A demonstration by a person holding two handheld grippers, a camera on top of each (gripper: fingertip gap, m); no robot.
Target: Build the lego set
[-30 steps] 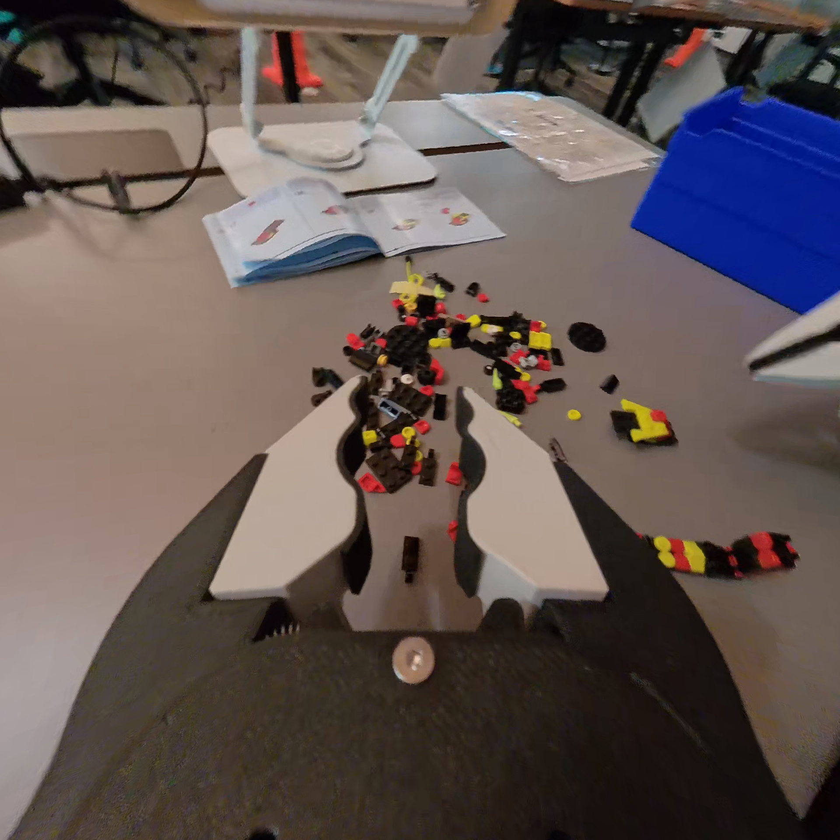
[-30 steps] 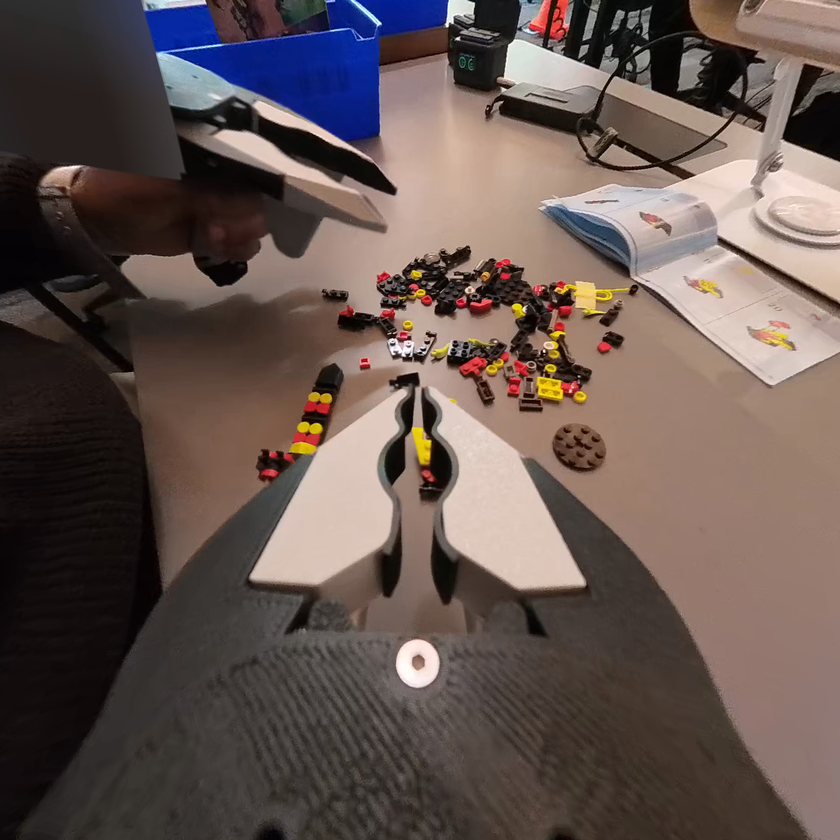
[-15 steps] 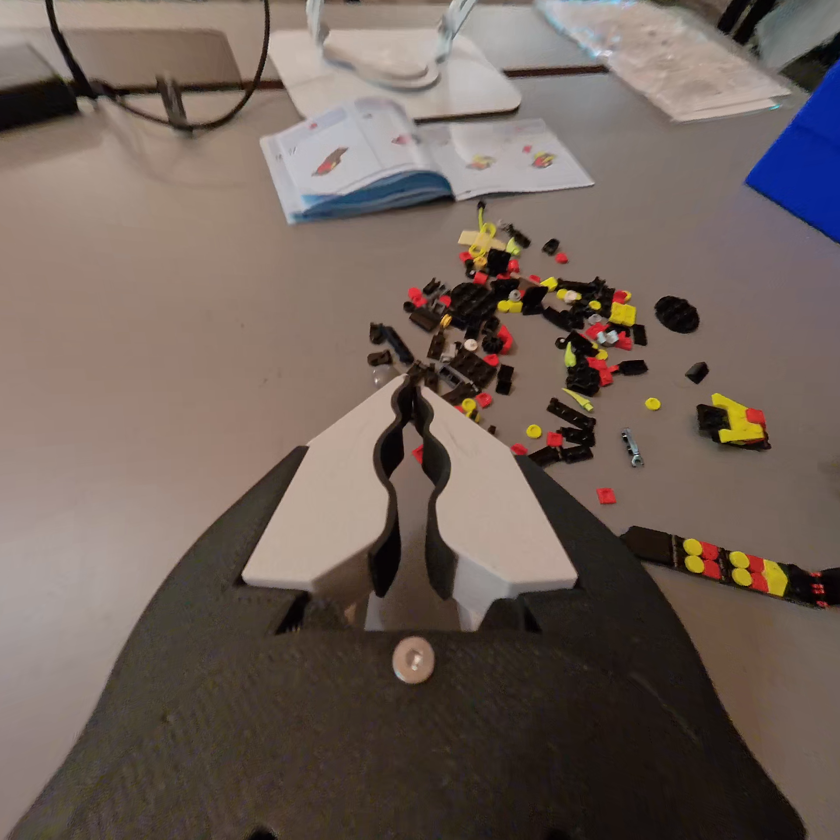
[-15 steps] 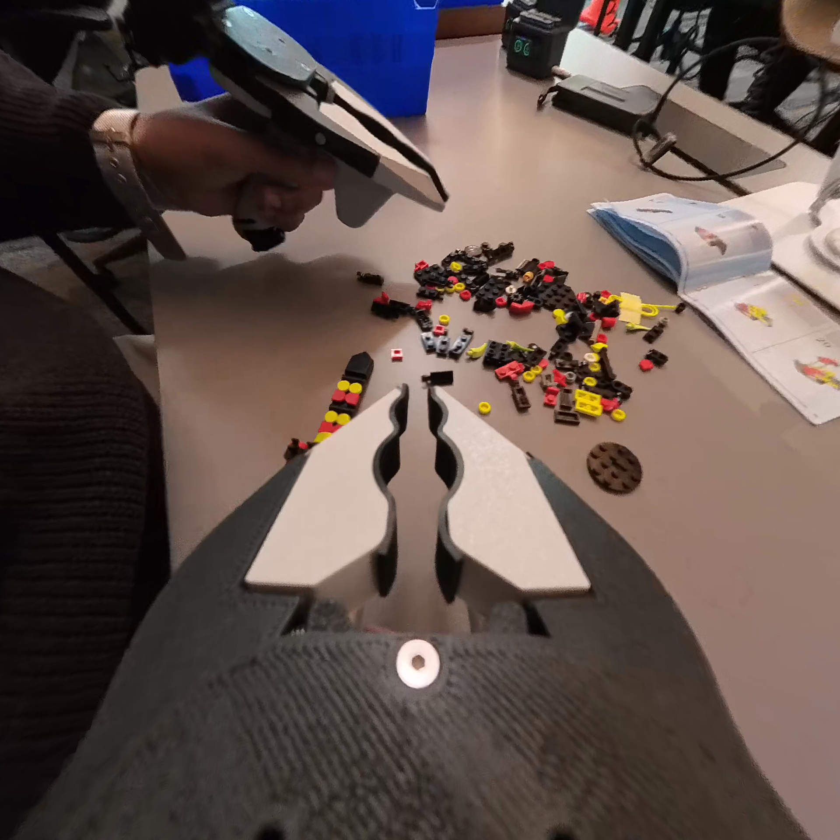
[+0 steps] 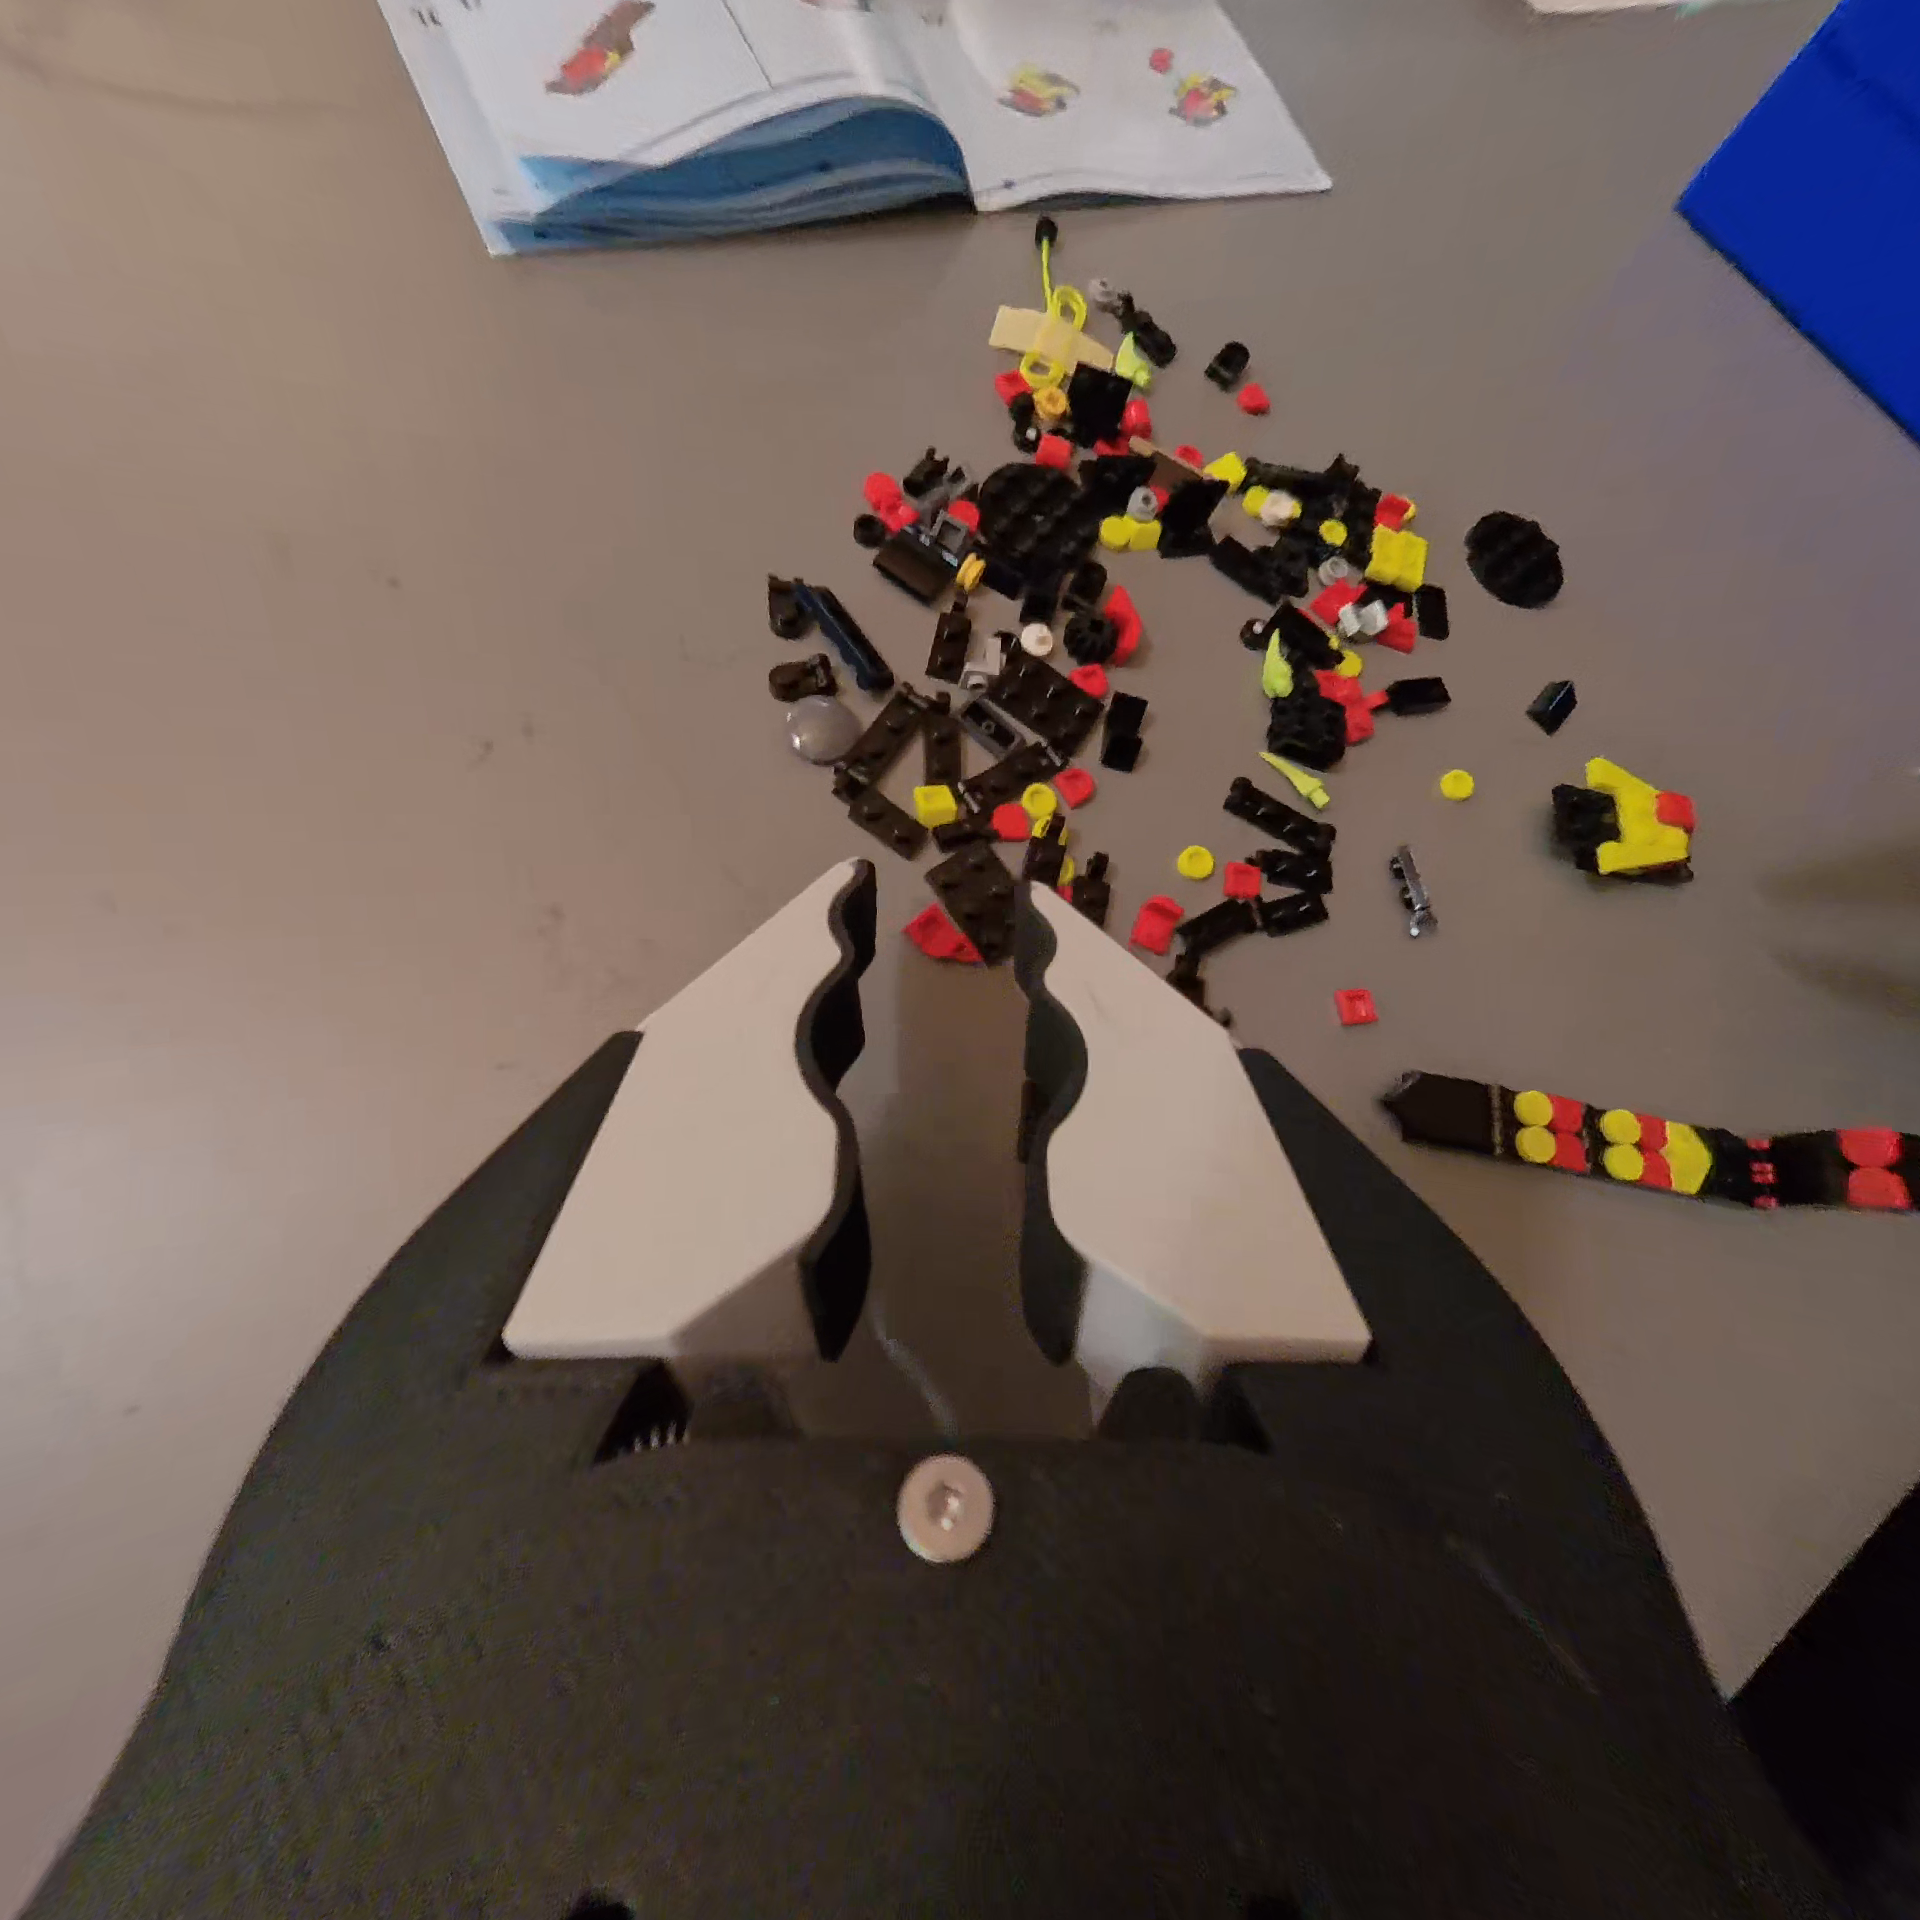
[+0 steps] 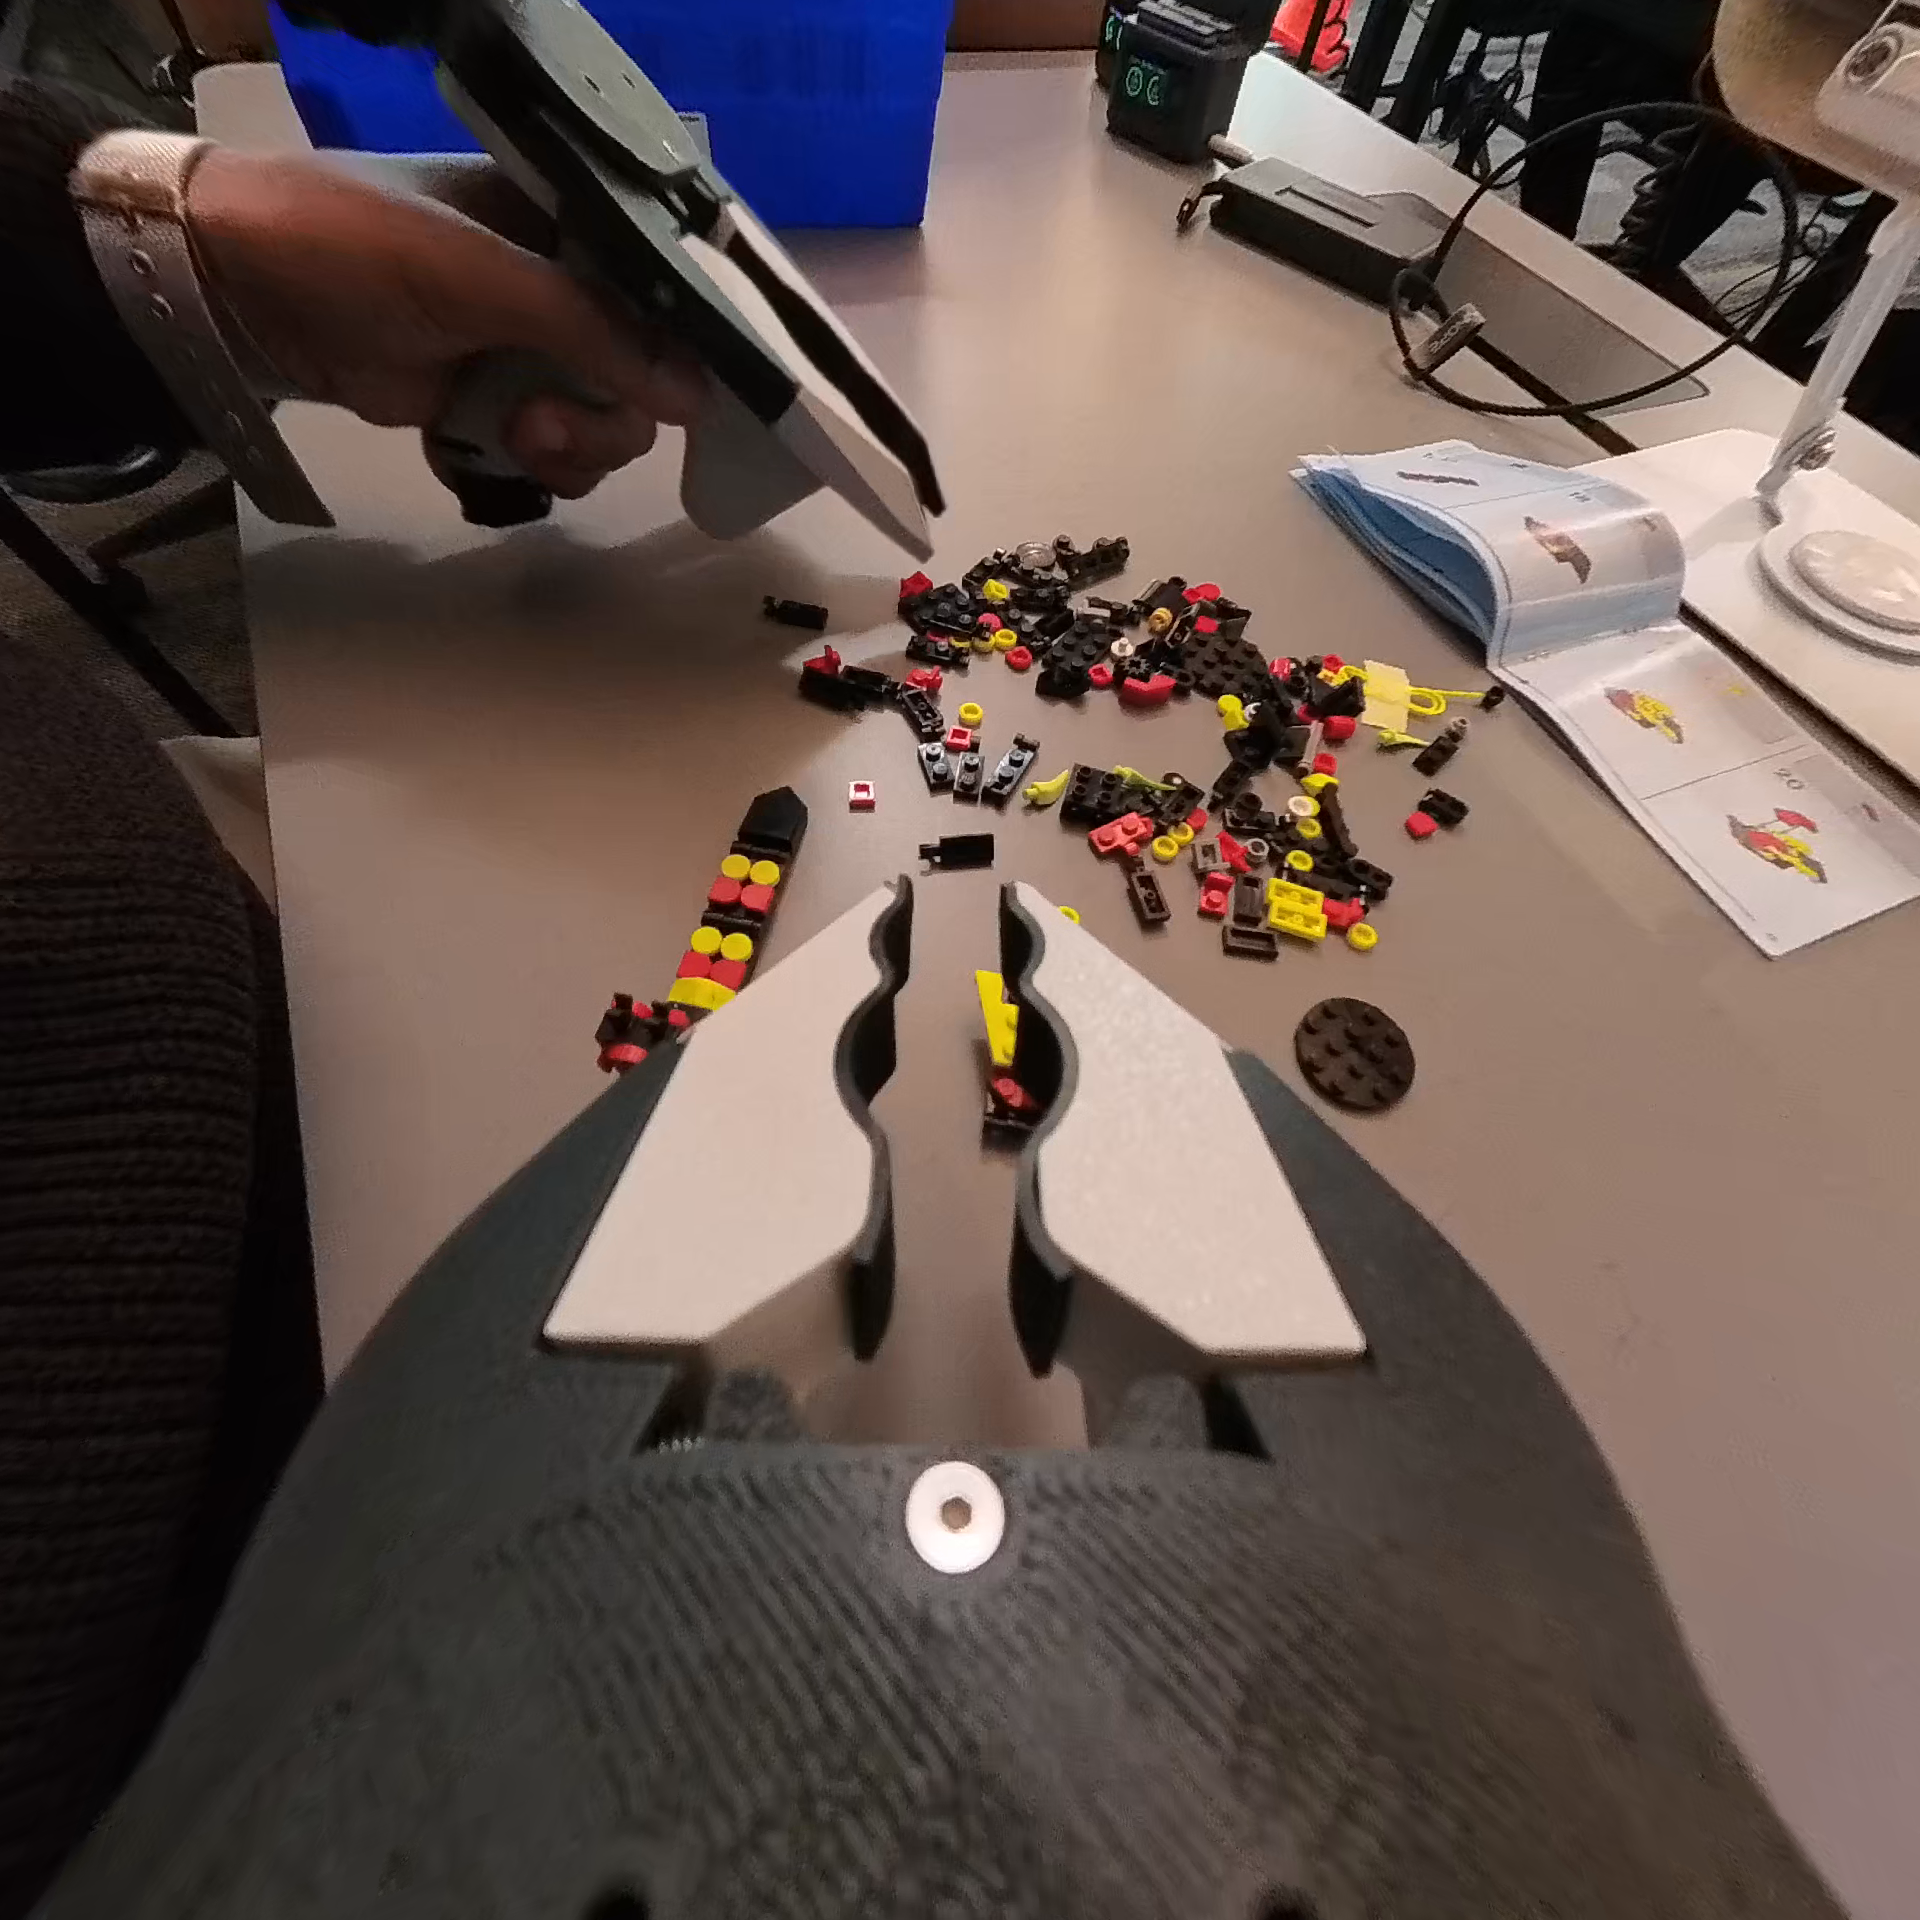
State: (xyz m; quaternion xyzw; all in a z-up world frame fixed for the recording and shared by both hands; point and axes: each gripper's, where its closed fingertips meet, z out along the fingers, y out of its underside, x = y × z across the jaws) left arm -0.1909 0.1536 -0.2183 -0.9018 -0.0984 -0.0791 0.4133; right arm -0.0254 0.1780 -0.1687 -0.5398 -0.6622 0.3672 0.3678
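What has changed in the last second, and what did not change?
The left gripper closed, then reopened, dropping toward the loose brick pile; it holds nothing. The right gripper opened slightly above the small yellow-and-red assembly, not gripping it. The striped strip, round black plate and instruction booklet stayed put.

Loose black/red/yellow lego pcs [image 5: 1122, 644] on table, striped strip [image 5: 1662, 1143] beside.

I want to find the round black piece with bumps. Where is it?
The round black plate lies alone on the table, right of the right hand-held gripper in the right wrist view, just off the pile of loose pieces.
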